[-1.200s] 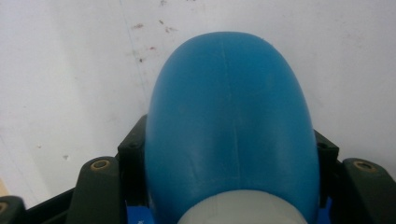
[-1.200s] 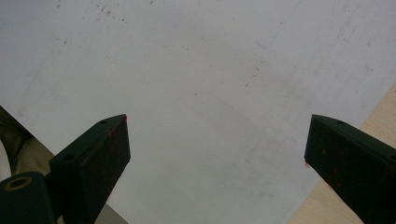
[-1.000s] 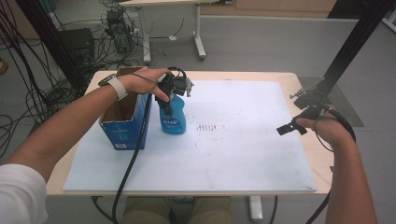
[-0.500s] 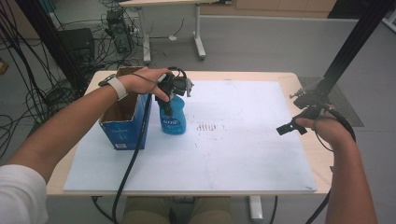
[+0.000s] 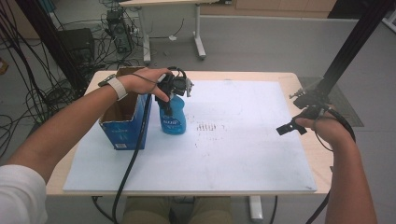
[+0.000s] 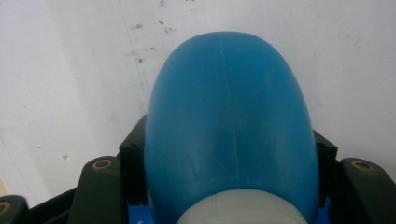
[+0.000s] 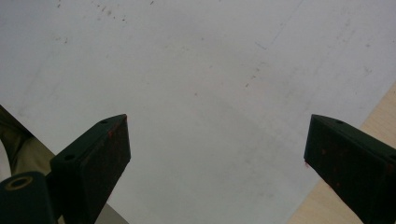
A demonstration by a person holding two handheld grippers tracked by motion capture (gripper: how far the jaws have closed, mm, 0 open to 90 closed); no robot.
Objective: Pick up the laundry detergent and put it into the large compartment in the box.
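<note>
A blue plastic bottle (image 5: 172,120) stands upright on the white sheet (image 5: 224,154), just right of a blue cardboard box (image 5: 125,125). My left gripper (image 5: 172,95) comes down on the bottle from above and is shut on its upper part. In the left gripper view the bottle (image 6: 231,126) bulges between both black jaws, its pale cap at the bottom edge. My right gripper (image 5: 292,127) hovers near the table's right edge, open. In the right gripper view that gripper (image 7: 215,144) has wide-apart jaws with only white sheet between them.
The open-topped box sits at the table's left side, close against the bottle. The wooden table edge (image 5: 327,163) runs just beyond the sheet on the right. A black cable (image 5: 133,154) trails from the left gripper over the front edge. Desks and cabling stand behind the table.
</note>
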